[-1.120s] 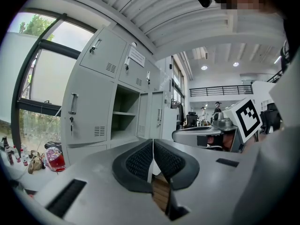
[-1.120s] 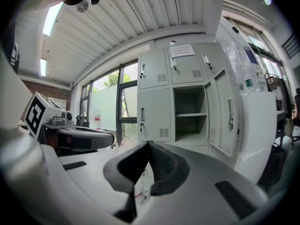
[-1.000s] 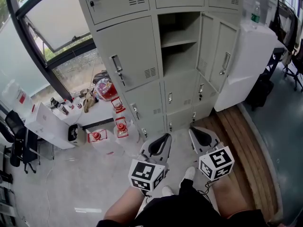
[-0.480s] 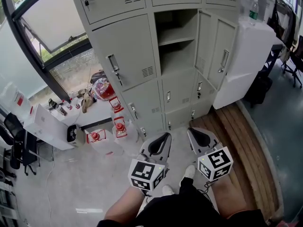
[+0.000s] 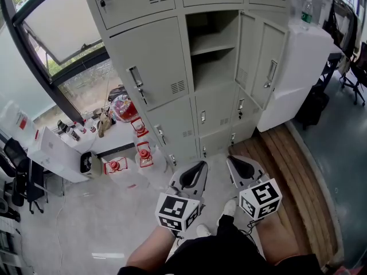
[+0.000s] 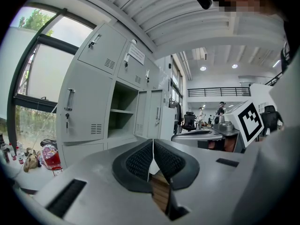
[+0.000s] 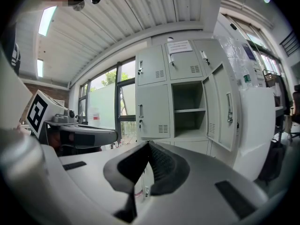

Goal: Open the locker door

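The left claw (image 5: 194,173) and right claw (image 5: 239,168) have stayed closed and empty, low beside each other. Well ahead of them the locker door (image 5: 267,67) still stands swung wide from its compartment (image 5: 213,53). The opening looks done.

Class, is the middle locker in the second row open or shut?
Open: the locker has its shelf and interior exposed, its door swung out to the right.
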Available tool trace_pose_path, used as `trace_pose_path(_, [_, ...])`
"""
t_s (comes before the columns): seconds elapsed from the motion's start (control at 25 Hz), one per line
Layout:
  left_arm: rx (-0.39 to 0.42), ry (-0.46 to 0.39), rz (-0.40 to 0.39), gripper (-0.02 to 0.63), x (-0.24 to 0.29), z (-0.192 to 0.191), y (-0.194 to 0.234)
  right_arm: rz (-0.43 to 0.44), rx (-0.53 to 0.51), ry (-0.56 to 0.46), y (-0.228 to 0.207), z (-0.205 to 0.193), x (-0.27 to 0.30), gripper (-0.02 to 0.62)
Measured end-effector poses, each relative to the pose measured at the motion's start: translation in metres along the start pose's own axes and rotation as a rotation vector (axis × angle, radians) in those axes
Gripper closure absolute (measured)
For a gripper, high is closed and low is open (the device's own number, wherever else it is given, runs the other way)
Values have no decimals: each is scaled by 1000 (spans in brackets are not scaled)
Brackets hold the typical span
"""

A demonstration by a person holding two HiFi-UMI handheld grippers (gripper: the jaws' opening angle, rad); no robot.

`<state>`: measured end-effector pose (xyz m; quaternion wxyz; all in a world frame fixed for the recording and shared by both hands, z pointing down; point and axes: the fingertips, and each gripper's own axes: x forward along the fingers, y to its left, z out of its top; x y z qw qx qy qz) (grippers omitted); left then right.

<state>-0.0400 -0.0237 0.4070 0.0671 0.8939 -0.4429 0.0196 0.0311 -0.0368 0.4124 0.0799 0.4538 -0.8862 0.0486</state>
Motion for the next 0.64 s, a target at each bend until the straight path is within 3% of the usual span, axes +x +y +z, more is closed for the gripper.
trace_pose_path(0.64, [-5,3,7,584,3,-2,3,10,4,3,-1,-1,4,543])
